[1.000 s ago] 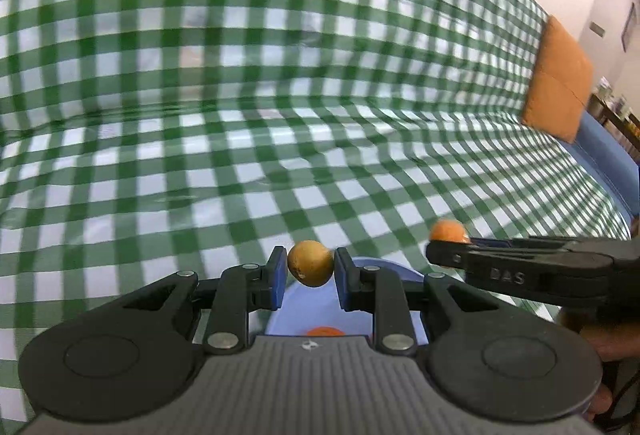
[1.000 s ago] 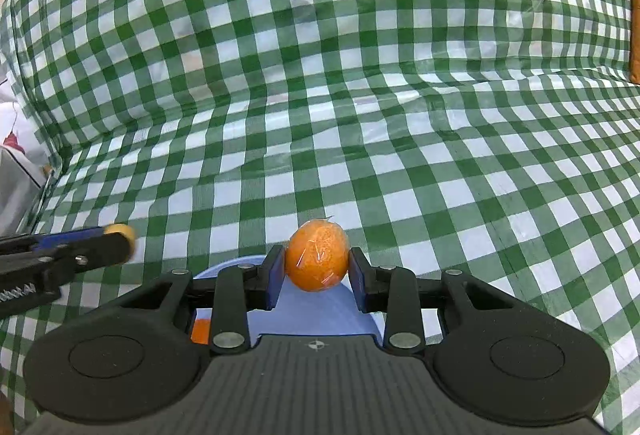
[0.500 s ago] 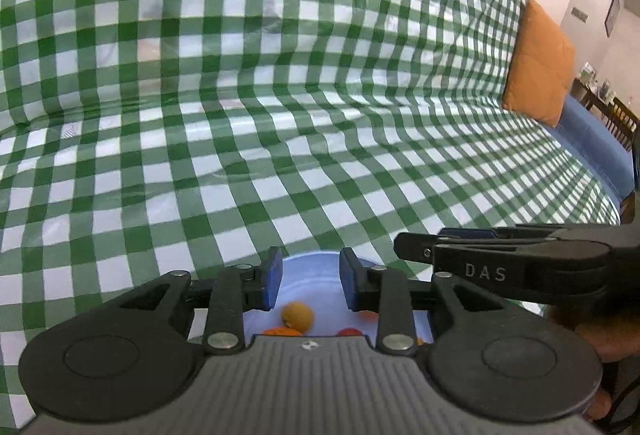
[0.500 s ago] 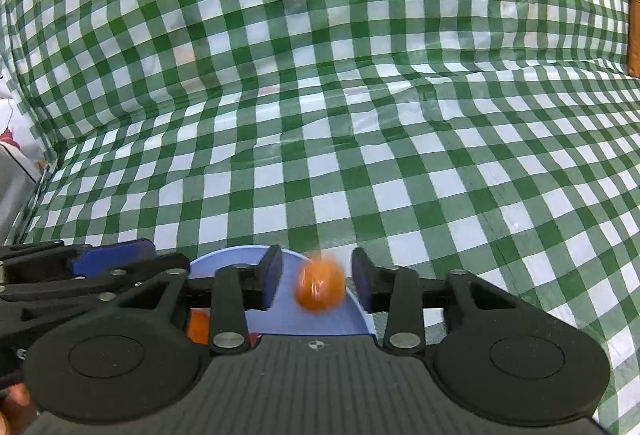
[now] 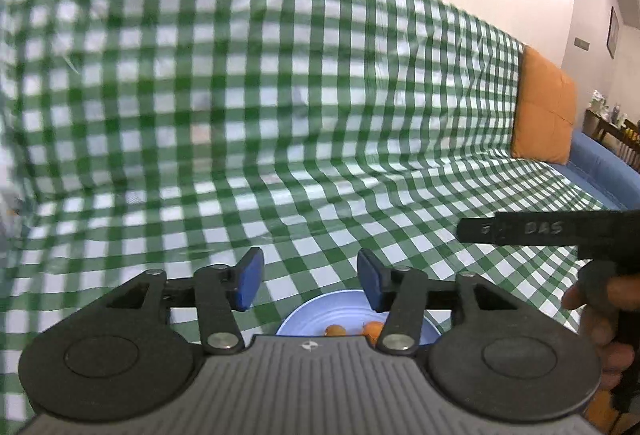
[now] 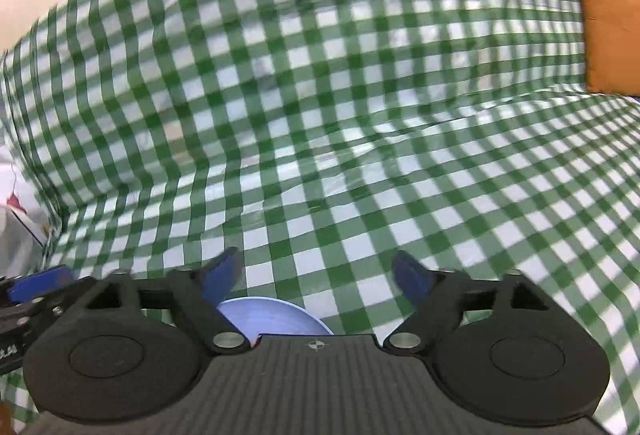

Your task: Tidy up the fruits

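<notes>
While I look through the left wrist cam, I see my left claw [image 5: 308,281] spread wide, nothing between its blue pads [image 5: 249,278]. Below it sits the light blue bowl [image 5: 308,319] on the green-white checked cloth [image 5: 280,115], and inside the bowl I count two small orange fruits [image 5: 335,330], partly hidden behind the right finger of the claw. I cannot tell if more fruits lie under the claw body. At the right edge of this view the right claw [image 5: 472,229] shows from the side, with letters "DAS" on it, and the person's hand [image 5: 600,315] grips its handle.

In the right wrist cam the right claw [image 6: 316,275] is also wide open and holds nothing; its pads [image 6: 222,273] look blurred. The bowl [image 6: 272,317] rim shows just under the left finger, no fruit visible from this side. The left claw is at the far left edge. An orange cushion [image 5: 546,107] leans at the back right, beside a blue sofa part [image 5: 604,165].
</notes>
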Demonstrator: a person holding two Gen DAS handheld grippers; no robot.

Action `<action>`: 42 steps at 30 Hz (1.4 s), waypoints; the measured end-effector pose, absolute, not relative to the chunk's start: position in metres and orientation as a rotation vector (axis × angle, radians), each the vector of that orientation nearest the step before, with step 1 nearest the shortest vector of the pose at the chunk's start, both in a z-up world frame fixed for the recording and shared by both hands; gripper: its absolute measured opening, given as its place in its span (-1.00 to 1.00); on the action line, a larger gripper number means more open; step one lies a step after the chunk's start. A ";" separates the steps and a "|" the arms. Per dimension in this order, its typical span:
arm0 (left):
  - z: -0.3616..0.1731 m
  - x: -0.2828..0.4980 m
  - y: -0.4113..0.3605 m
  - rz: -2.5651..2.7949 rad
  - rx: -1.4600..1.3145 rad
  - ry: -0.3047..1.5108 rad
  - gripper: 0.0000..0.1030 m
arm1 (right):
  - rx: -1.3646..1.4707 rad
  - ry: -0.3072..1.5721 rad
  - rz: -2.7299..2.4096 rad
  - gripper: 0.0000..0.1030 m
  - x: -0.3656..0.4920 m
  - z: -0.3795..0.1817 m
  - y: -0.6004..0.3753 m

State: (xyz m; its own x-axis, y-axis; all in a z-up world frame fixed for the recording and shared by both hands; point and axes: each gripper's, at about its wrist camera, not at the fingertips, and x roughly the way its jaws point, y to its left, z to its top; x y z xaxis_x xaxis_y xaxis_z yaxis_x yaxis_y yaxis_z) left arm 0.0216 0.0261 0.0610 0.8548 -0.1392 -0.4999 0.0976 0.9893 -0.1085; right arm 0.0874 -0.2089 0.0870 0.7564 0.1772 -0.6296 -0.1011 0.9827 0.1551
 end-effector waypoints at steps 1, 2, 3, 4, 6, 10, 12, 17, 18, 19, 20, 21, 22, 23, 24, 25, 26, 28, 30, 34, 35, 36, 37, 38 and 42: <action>0.063 0.007 0.025 -0.114 -0.075 0.531 0.22 | 0.117 0.692 0.143 0.93 0.076 0.092 -0.210; 0.064 -0.004 0.025 -0.105 -0.071 0.535 0.25 | 0.115 0.686 0.135 0.99 0.063 0.095 -0.213; 0.065 -0.016 0.025 -0.090 -0.068 0.543 0.26 | 0.107 0.683 0.136 0.99 0.050 0.097 -0.214; 0.065 -0.029 0.025 -0.075 -0.073 0.558 0.28 | 0.092 0.684 0.143 0.99 0.039 0.097 -0.214; 0.065 -0.051 0.027 -0.045 -0.097 0.583 0.41 | 0.050 0.691 0.146 0.99 0.013 0.094 -0.214; 0.051 -0.087 0.021 0.008 -0.125 0.709 0.75 | -0.048 0.730 0.154 0.99 -0.033 0.067 -0.208; 0.036 -0.098 0.014 -0.004 -0.141 0.757 0.82 | -0.107 0.787 0.128 0.99 -0.041 0.055 -0.203; 0.017 -0.090 0.004 0.041 -0.089 0.777 0.99 | -0.141 0.833 0.128 0.99 -0.035 0.042 -0.194; 0.018 -0.088 0.003 0.056 -0.068 0.757 0.99 | -0.137 0.838 0.124 0.99 -0.034 0.041 -0.194; 0.019 -0.086 0.004 0.070 -0.053 0.744 0.99 | -0.129 0.842 0.124 0.99 -0.032 0.041 -0.193; 0.018 -0.083 0.007 0.066 -0.060 0.747 0.99 | -0.121 0.843 0.127 0.99 -0.031 0.041 -0.192; 0.017 -0.082 0.008 0.058 -0.076 0.758 0.99 | -0.119 0.847 0.130 0.99 -0.031 0.041 -0.189; 0.014 -0.079 0.011 0.055 -0.101 0.777 0.99 | -0.123 0.854 0.130 0.99 -0.031 0.039 -0.188; 0.011 -0.077 0.013 0.062 -0.125 0.794 0.99 | -0.131 0.860 0.129 0.99 -0.030 0.037 -0.186; 0.009 -0.076 0.014 0.069 -0.134 0.802 0.99 | -0.138 0.860 0.130 0.99 -0.028 0.036 -0.184; 0.008 -0.073 0.013 0.072 -0.134 0.806 0.99 | -0.143 0.859 0.134 0.99 -0.028 0.035 -0.183; 0.007 -0.072 0.012 0.076 -0.129 0.806 0.99 | -0.146 0.860 0.137 0.99 -0.028 0.034 -0.181; 0.008 -0.068 0.008 0.078 -0.123 0.800 0.99 | -0.151 0.861 0.136 0.99 -0.030 0.035 -0.177; 0.007 -0.067 0.007 0.078 -0.119 0.797 0.99 | -0.148 0.859 0.137 0.99 -0.030 0.035 -0.178; 0.002 -0.064 0.003 0.079 -0.126 0.806 0.99 | -0.148 0.859 0.139 0.99 -0.031 0.034 -0.179; 0.001 -0.063 0.003 0.080 -0.131 0.810 0.99 | -0.151 0.858 0.140 0.99 -0.030 0.034 -0.179; 0.001 -0.062 0.003 0.080 -0.134 0.812 0.99 | -0.155 0.858 0.141 0.99 -0.030 0.034 -0.179; 0.000 -0.062 0.004 0.082 -0.137 0.813 0.99 | -0.156 0.857 0.141 0.99 -0.031 0.035 -0.179; 0.000 -0.062 0.005 0.085 -0.138 0.812 0.99 | -0.156 0.856 0.142 0.99 -0.031 0.034 -0.179; 0.001 -0.062 0.003 0.085 -0.134 0.808 0.99 | -0.158 0.856 0.144 0.99 -0.031 0.034 -0.178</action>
